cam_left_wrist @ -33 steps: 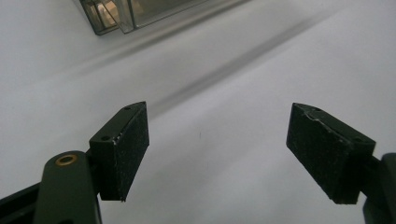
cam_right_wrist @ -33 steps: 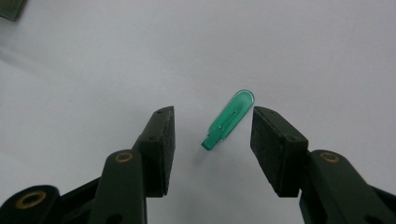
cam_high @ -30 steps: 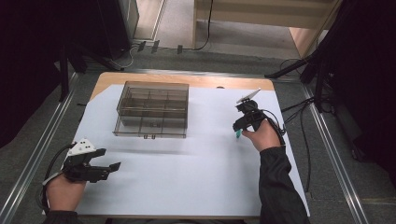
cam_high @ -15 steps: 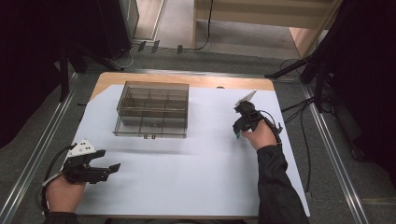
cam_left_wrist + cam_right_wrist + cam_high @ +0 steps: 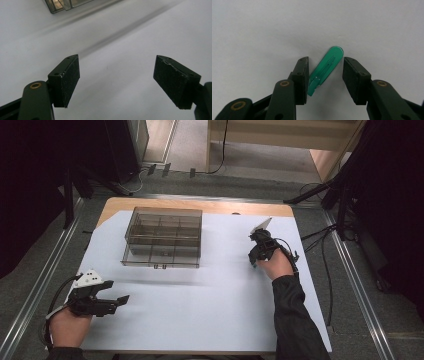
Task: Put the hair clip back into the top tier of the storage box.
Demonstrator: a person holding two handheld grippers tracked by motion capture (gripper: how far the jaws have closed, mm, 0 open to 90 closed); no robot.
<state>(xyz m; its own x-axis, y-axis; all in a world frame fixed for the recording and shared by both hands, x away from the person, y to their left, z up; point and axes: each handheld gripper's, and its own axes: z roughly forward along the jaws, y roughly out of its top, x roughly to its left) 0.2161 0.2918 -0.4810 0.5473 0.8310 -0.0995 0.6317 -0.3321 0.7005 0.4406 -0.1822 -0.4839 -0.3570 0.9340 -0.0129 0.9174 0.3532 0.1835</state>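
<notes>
While both tongs gape, the right tongs (image 5: 325, 75), closing, straddle one green clip (image 5: 325, 70).

From my seat at the feed, the green clip (image 5: 325, 70) between my right gripper's (image 5: 325, 80) jaws reads as translucent plastic, smooth and slightly glossy, and it lies on a matt white sheet (image 5: 210, 310) that looks like paper or thin plastic. My left gripper's (image 5: 116, 82) pads (image 5: 71, 80) are black with a fine, grainy, rubbery face, set on matt dark arms with small brass-coloured rivets. The compartment box (image 5: 164, 237) looks like smoky clear plastic with a light sheen, and past the sheet the tabletop (image 5: 200, 206) shows a bare pale wood edge.
</notes>
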